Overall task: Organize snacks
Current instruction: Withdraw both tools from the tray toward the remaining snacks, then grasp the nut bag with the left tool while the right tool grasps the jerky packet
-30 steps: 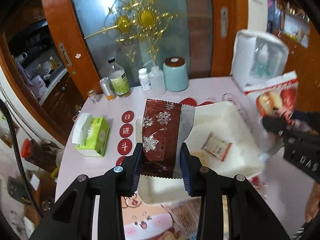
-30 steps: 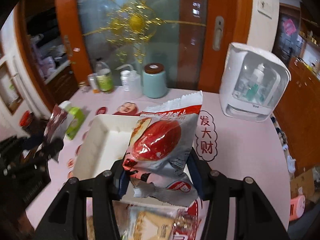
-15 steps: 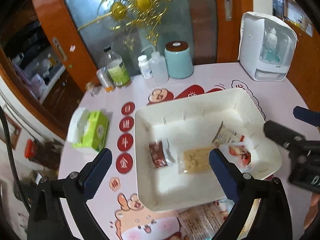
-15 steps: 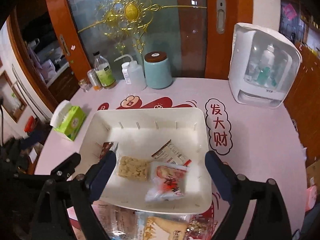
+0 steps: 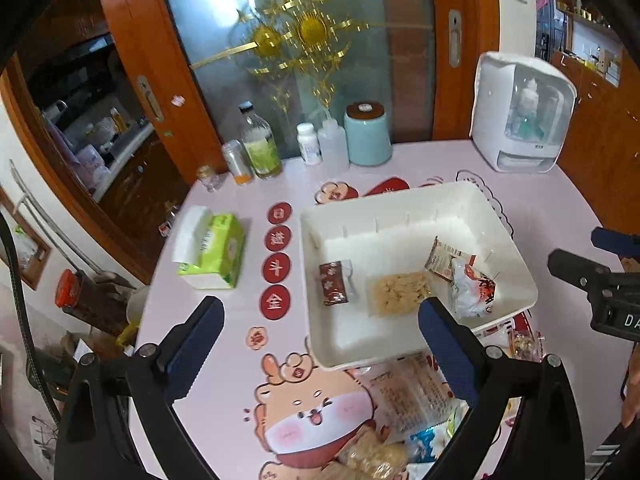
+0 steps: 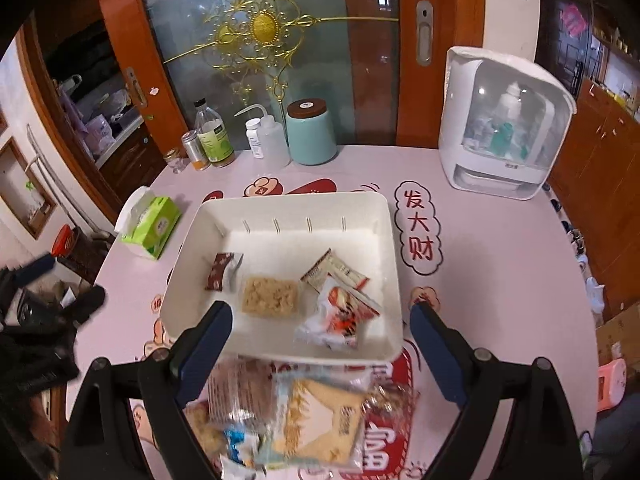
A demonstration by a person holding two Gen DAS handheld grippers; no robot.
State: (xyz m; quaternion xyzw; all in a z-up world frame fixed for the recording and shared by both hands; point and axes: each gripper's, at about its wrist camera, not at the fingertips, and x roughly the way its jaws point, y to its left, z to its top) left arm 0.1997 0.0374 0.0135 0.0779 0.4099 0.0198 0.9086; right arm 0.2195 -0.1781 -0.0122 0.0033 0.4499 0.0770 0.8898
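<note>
A white tray (image 5: pixel 360 208) (image 6: pixel 296 200) sits mid-table. In it lie a brown snowflake packet (image 5: pixel 333 283) (image 6: pixel 219 271), a pale cracker pack (image 5: pixel 399 294) (image 6: pixel 270 296), a red-and-white date packet (image 5: pixel 472 288) (image 6: pixel 340 318) and a small tan packet (image 5: pixel 442 258) (image 6: pixel 332 270). A pile of loose snacks (image 5: pixel 408 400) (image 6: pixel 304 412) lies in front of the tray. My left gripper (image 5: pixel 320 354) is open and empty above the tray's near-left edge. My right gripper (image 6: pixel 320 354) is open and empty above the near edge and the pile.
A green tissue pack (image 5: pixel 212 248) (image 6: pixel 150 220) lies left of the tray. Bottles and a teal jar (image 5: pixel 368 134) (image 6: pixel 312 132) stand at the back. A white dispenser box (image 5: pixel 524 114) (image 6: pixel 504 124) stands back right. The table edge drops off at the left.
A second ago each gripper was shut on a packet. Both have opened, the brown and red packets now lie in the tray, and both grippers have pulled up and back.
</note>
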